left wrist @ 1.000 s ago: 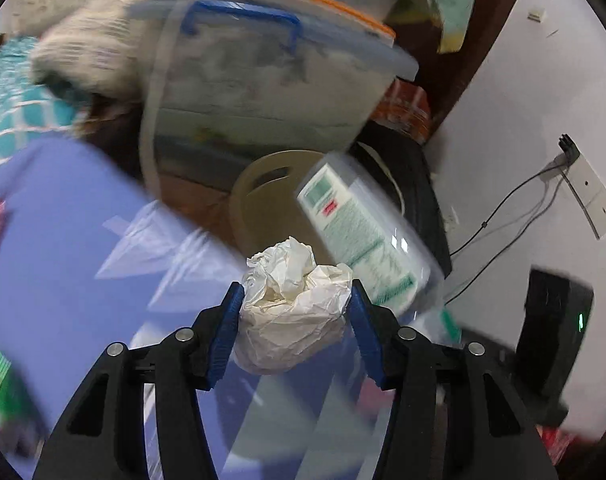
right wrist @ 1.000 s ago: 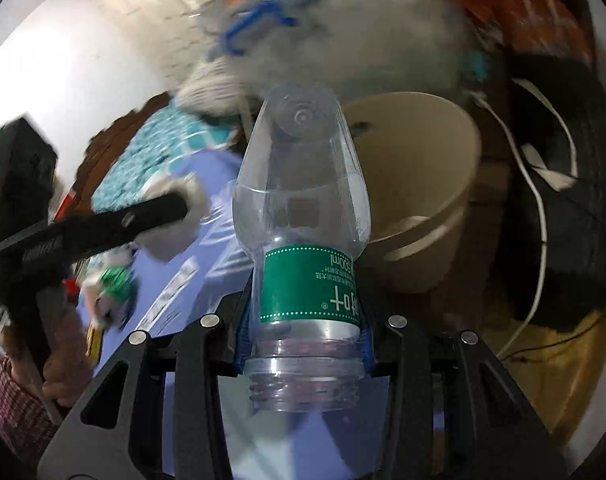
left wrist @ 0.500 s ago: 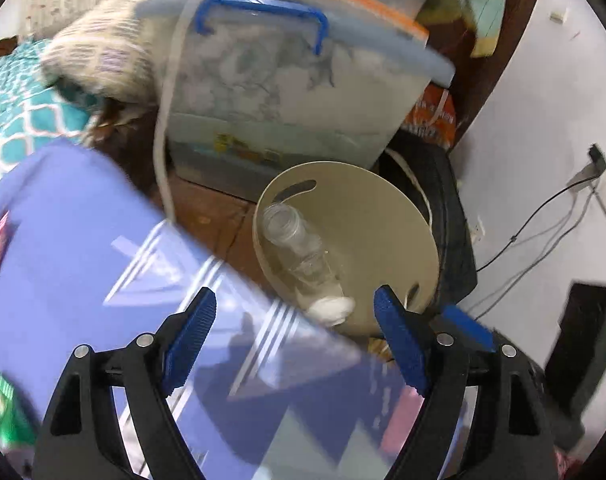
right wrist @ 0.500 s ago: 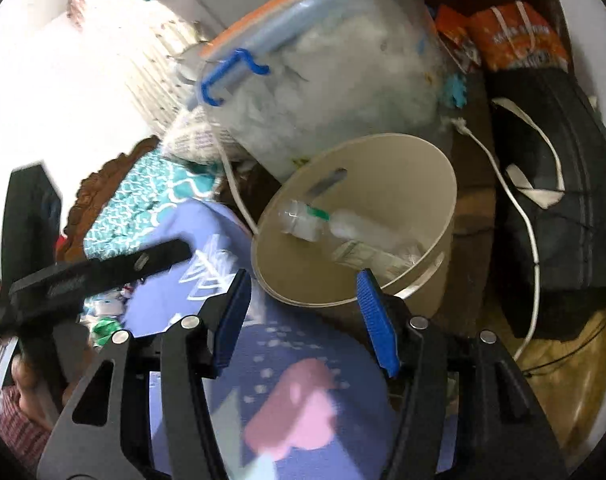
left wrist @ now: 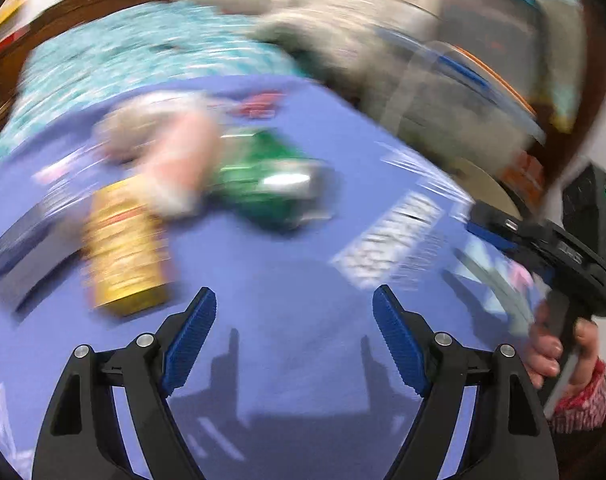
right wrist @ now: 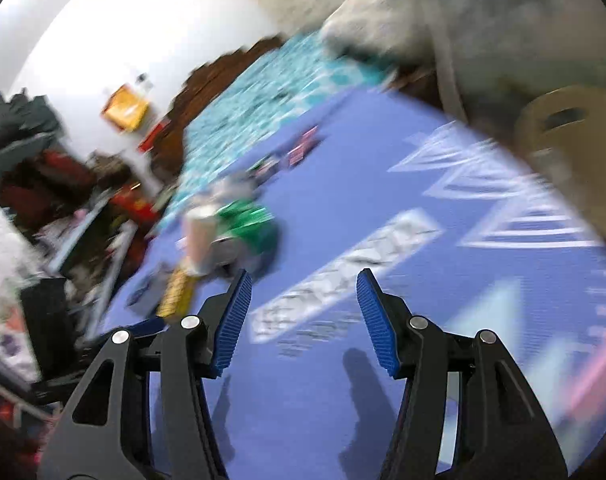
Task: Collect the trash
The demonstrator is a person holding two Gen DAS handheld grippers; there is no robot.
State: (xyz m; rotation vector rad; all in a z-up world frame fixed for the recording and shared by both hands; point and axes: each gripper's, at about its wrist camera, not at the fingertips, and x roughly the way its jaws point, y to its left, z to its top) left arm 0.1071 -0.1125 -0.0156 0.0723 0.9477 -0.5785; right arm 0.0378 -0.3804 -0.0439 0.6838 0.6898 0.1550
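We hold both grippers over a flat purple-blue mat [left wrist: 303,264] printed with white line patterns and a pale text block; its surface looks smooth and matte, and the fingers cast dark shadows on it. Both views are smeared by motion blur, so fine detail is lost.

Our left gripper [left wrist: 294,312] is spread wide with nothing between its ribbed blue pads. Ahead of it and to the left lies a yellow box-shaped package [left wrist: 125,252], its print too blurred to read. Just beyond that sits a pale crumpled wad [left wrist: 171,160], which may be paper, and beside it, ahead of the jaws, a shiny green crumpled wrapper [left wrist: 263,176] with a foil glint. The three lie close together, though we cannot tell whether they touch. Off to the right of the jaws we see our right hand [left wrist: 559,344] gripping the black handle of the other tool.

Our right gripper [right wrist: 302,295] is also released and empty. The same trash cluster lies ahead and left of its jaws. Far to the right stands a beige round plastic bin [right wrist: 583,152] with a slot handle, at the mat's edge. Beyond the mat stretches a teal patterned bedspread [right wrist: 263,96], then a dark carved wooden headboard [right wrist: 219,72] and a white wall [right wrist: 123,20].
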